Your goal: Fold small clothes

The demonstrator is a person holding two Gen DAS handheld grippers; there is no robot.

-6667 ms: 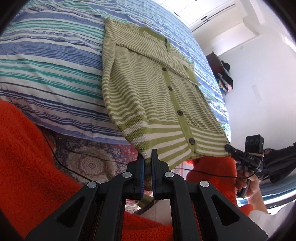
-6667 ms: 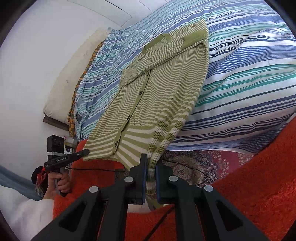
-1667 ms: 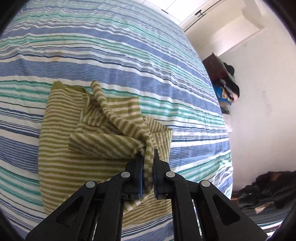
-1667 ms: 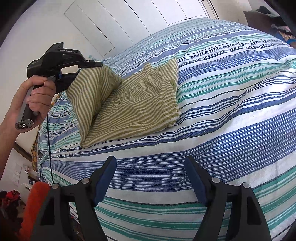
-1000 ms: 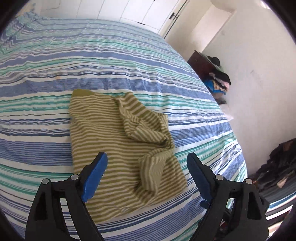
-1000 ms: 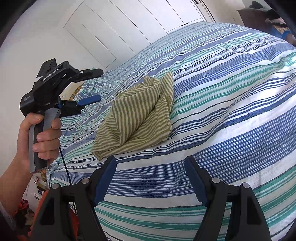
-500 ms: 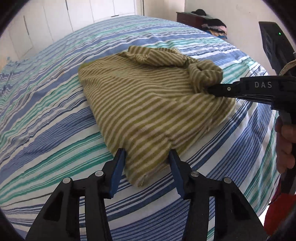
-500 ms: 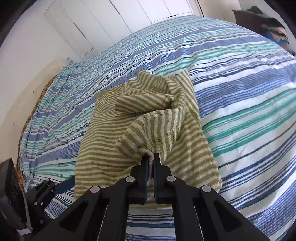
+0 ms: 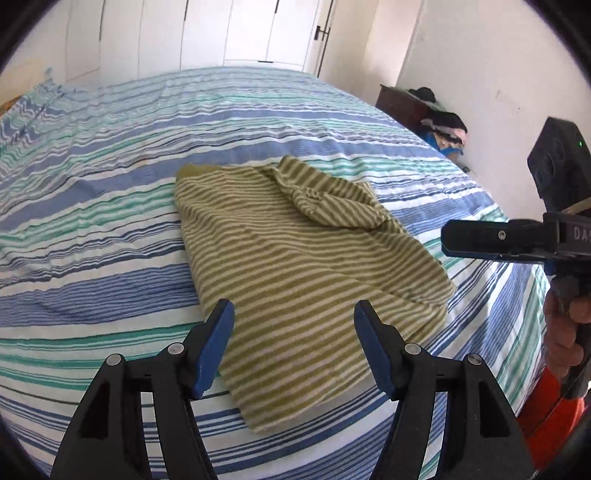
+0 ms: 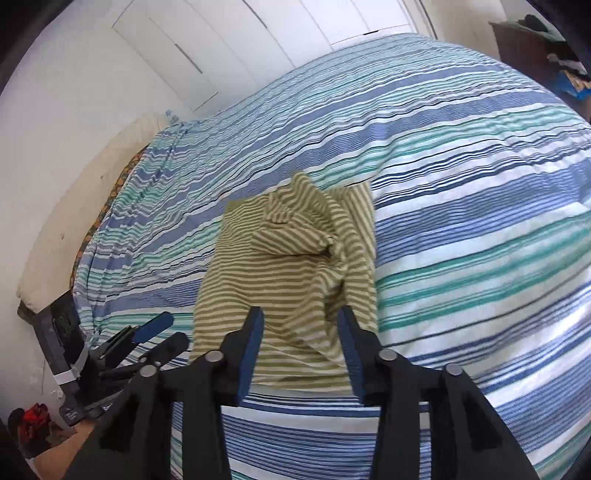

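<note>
A small green-and-cream striped knit cardigan (image 9: pixel 295 266) lies folded over on the striped bed, with a bunched sleeve on its far right part. It also shows in the right wrist view (image 10: pixel 291 273). My left gripper (image 9: pixel 293 328) is open and empty, just above the garment's near edge. My right gripper (image 10: pixel 301 332) is open and empty, over the garment's near end. The right gripper also shows in the left wrist view (image 9: pixel 480 242), at the garment's right side. The left gripper also shows in the right wrist view (image 10: pixel 155 332), to the lower left.
The bed (image 9: pixel 110 184) has a blue, teal and white striped cover. A dark dresser with piled clothes (image 9: pixel 439 122) stands at the far right wall. White closet doors (image 9: pixel 240 33) are behind the bed. A pillow (image 10: pixel 74 218) lies along the left wall.
My right gripper has let go of the bunched sleeve and opened. My left gripper has opened wider and pulled back a little from the garment's near edge.
</note>
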